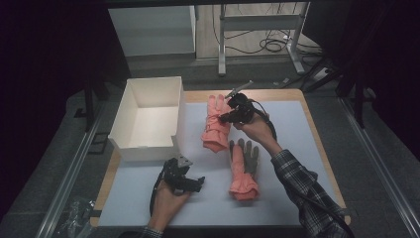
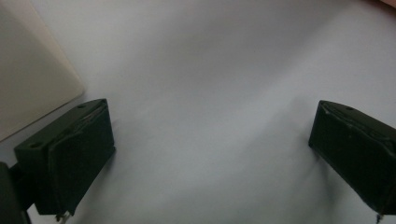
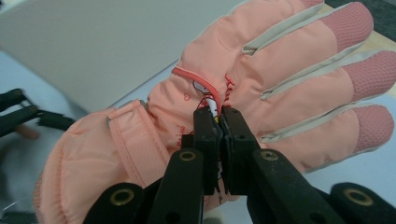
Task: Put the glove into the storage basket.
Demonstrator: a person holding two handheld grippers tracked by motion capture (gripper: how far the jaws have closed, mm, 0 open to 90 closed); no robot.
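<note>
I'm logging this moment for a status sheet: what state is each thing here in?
White box: open on top, nothing inside it.
Far pink glove: pinched at a fold on its back, beside the box.
Near pink glove: flat on the mat, untouched.
Right gripper: fingers shut on the far glove.
Left gripper: fingers wide open over bare mat, holding nothing.

Dim room: grey floor (image 1: pixel 59 163), white cabinet (image 1: pixel 151 29), metal frame legs (image 1: pixel 222 47), tangled cables (image 1: pixel 272 44).
</note>
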